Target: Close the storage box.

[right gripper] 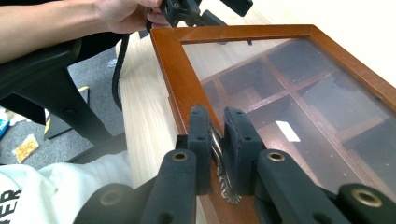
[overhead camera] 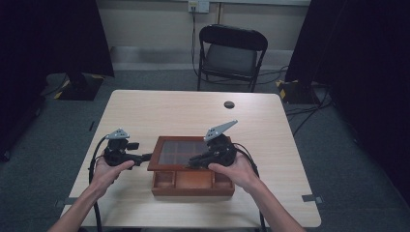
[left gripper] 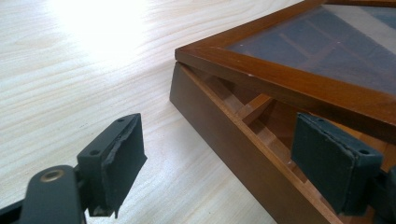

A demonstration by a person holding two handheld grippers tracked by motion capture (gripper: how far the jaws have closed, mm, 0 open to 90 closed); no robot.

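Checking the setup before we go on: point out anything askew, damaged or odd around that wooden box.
The glass lid of the wooden box sits tilted, its front edge raised off the box; the right tongs are shut on its metal handle. The left tongs have frayed pad edges. Otherwise nothing stands out.

A recording lab: black curtains (overhead camera: 48,34), a lone desk (overhead camera: 193,111), folding chair (overhead camera: 231,53), cables (overhead camera: 309,113) on grey carpet (overhead camera: 38,145).

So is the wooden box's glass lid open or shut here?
Partly open: the lid is raised at its front edge, lifted by the right gripper pinching its metal handle, exposing the front compartments.
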